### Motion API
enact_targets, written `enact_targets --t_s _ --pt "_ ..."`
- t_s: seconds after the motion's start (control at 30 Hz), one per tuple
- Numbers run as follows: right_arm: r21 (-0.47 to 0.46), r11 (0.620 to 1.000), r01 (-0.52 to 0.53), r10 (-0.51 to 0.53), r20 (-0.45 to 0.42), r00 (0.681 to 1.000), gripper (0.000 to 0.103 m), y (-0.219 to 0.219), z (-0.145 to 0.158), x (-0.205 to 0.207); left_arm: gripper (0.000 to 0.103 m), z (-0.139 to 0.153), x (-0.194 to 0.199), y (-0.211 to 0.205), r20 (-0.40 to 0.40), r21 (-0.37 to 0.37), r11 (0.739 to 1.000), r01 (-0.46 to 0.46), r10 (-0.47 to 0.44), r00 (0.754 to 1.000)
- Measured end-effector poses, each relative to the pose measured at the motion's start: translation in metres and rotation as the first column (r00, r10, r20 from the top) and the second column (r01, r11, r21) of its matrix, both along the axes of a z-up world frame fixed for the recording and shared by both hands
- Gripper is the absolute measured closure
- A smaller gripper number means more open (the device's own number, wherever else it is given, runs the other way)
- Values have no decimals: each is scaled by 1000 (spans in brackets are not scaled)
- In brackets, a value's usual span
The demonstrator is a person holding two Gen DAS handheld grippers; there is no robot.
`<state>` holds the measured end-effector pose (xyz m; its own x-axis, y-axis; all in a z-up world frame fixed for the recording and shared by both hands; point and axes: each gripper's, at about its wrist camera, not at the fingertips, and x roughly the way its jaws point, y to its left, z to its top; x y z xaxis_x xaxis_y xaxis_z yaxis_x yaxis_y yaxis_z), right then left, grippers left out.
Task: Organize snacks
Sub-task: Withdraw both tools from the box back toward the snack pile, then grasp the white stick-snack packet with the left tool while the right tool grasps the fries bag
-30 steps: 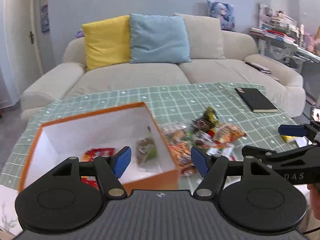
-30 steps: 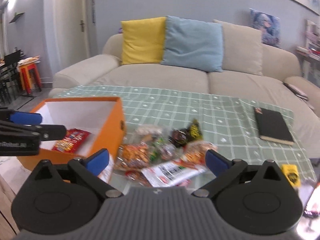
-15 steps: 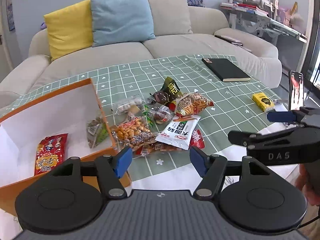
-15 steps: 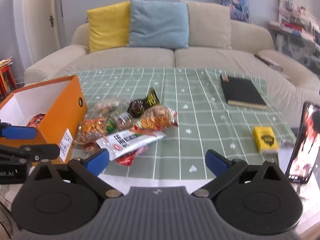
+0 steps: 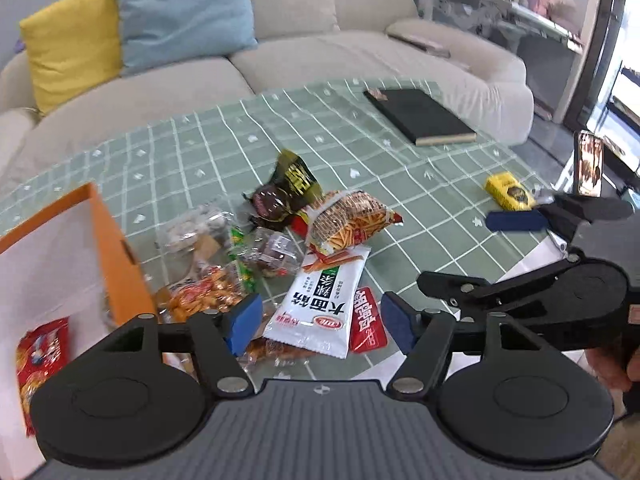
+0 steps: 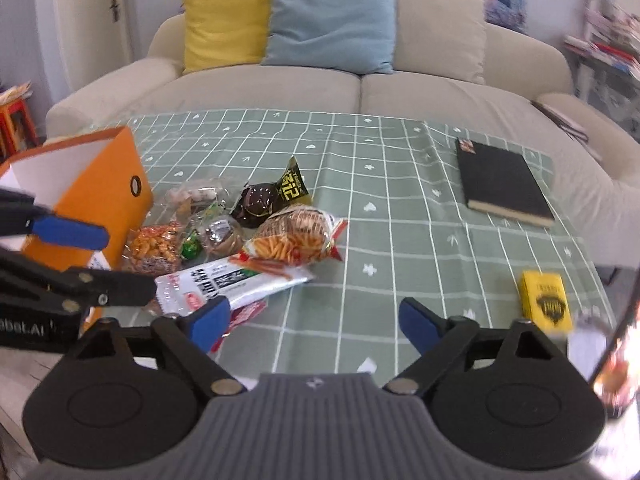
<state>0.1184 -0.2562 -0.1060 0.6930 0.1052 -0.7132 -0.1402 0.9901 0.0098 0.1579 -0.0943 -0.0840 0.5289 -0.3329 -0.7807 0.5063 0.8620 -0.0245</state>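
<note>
A pile of snack packets lies on the green checked cloth beside an orange box (image 5: 116, 264) (image 6: 100, 184). My left gripper (image 5: 320, 324) (image 6: 88, 260) hovers over the pile's near edge, its jaws opening. A white packet (image 5: 320, 308) (image 6: 240, 280) and a small red packet (image 5: 366, 320) lie beneath the gap, untouched by the pads. My right gripper (image 6: 314, 320) (image 5: 484, 252) is to the right of the pile, its jaws closing over bare cloth with nothing between them. A red packet (image 5: 40, 356) lies inside the box. A striped bag (image 5: 348, 220) (image 6: 296, 236) tops the pile.
A black notebook (image 6: 500, 180) lies at the far right of the cloth, and a small yellow box (image 6: 546, 300) sits near the right edge. A phone (image 5: 588, 164) stands upright beyond it. A beige sofa (image 6: 360, 92) with cushions runs behind the table.
My left gripper has swung from above the box's inside to the right and down, over the snack pile. My right gripper has come lower and closer to the cloth, its jaws a little narrower.
</note>
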Motion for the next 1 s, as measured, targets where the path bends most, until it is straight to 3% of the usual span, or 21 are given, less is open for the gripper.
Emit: enact_targets --t_s 0.13,0.43,0.67,0.73,0.8,1.0 --pt "-17 999 -49 49 -15 999 24 -8 -8 26 21 -11 23 -12 -73 34 997 64 -61 995" --pt "-29 983 -180 180 -17 984 46 -11 -24 69 21 -38 59 -20 -197 46 997 61 -50 979" --pt "30 982 -187 188 -22 982 61 -9 -31 85 21 -51 66 -34 -198 90 993 71 -52 979" --pt "42 981 -188 189 -29 982 68 -6 -32 86 21 -56 67 -37 -196 103 992 70 -49 979" --pt "48 983 -178 180 -34 983 82 -3 -34 86 21 -60 67 -40 -189 119 991 65 -42 981" --pt "75 990 -124 126 -27 992 90 -6 -34 77 22 -70 65 -45 -176 143 988 60 -34 984"
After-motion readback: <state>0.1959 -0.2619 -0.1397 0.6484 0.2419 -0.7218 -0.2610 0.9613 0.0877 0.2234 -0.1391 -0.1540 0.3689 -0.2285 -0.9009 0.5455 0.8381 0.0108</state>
